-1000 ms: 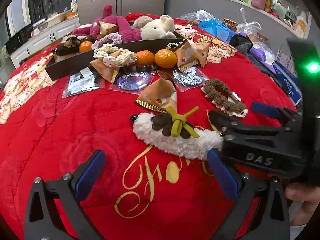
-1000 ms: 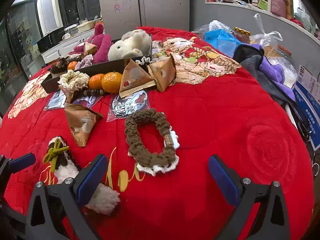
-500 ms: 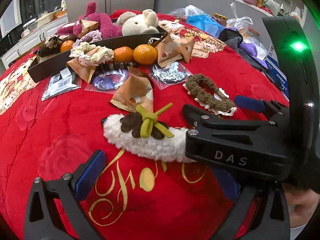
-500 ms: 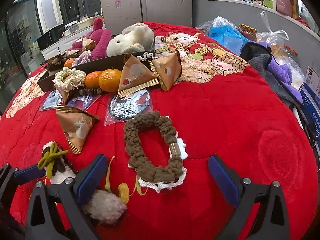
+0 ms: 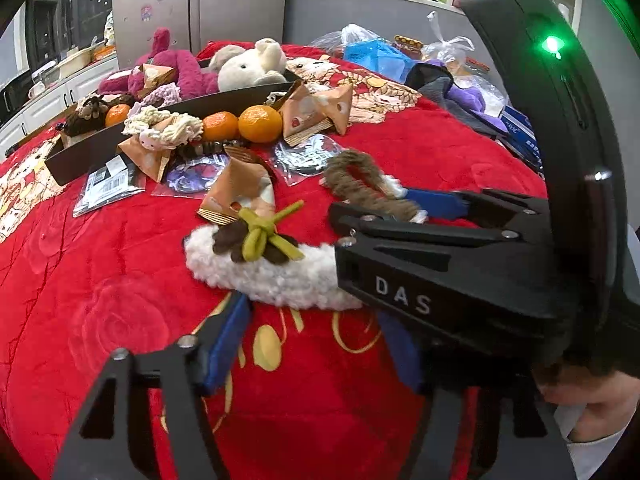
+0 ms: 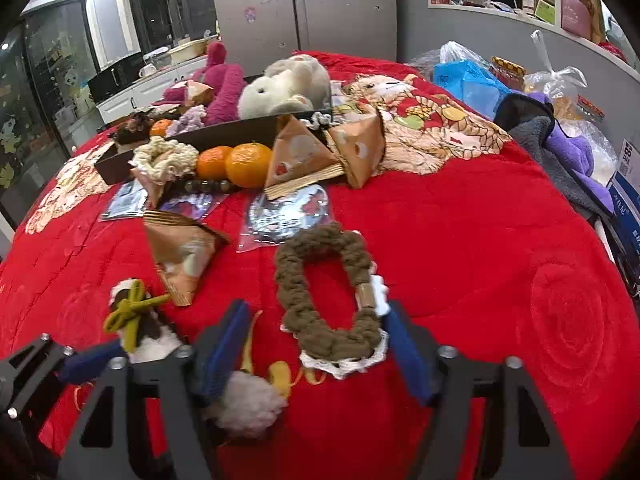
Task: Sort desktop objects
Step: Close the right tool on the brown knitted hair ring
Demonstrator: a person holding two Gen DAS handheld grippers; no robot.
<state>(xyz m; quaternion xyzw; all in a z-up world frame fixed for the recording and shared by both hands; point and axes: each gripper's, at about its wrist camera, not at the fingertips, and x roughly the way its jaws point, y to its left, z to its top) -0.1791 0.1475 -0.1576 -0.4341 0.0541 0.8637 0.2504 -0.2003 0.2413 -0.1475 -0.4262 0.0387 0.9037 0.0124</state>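
Lying on a red rose-embossed blanket (image 6: 500, 240), a brown braided yarn ring with white lace trim (image 6: 328, 292) sits between the spread blue-padded fingers of the right gripper (image 6: 316, 354), its near edge level with the fingertips; jaws apart, neither pad clearly touching it. Just left of that gripper's left finger (image 6: 224, 344): a white fleecy hair clip with brown-and-olive bow (image 5: 256, 256). The left gripper (image 5: 316, 344) has its jaws apart too, the clip lying just ahead of its fingertips; whether the pads touch it cannot be told.

Farther ahead of the fingers:
- Triangular tan snack packets: four counted, one (image 6: 184, 256) nearest, the rest by the tray.
- Mandarin oranges: two (image 6: 248, 164) side by side, a third inside the tray.
- Clear flat pouches with printed discs or cards: about four.
- Cream crocheted scrunchie (image 6: 168, 156): one.
- Long dark tray (image 6: 224, 132), holding one cream plush toy (image 6: 288, 84) and one magenta plush toy (image 6: 224, 88).

Room: grey refrigerator doors (image 6: 304, 8) behind, shelf clutter and plastic bags ahead to the right.
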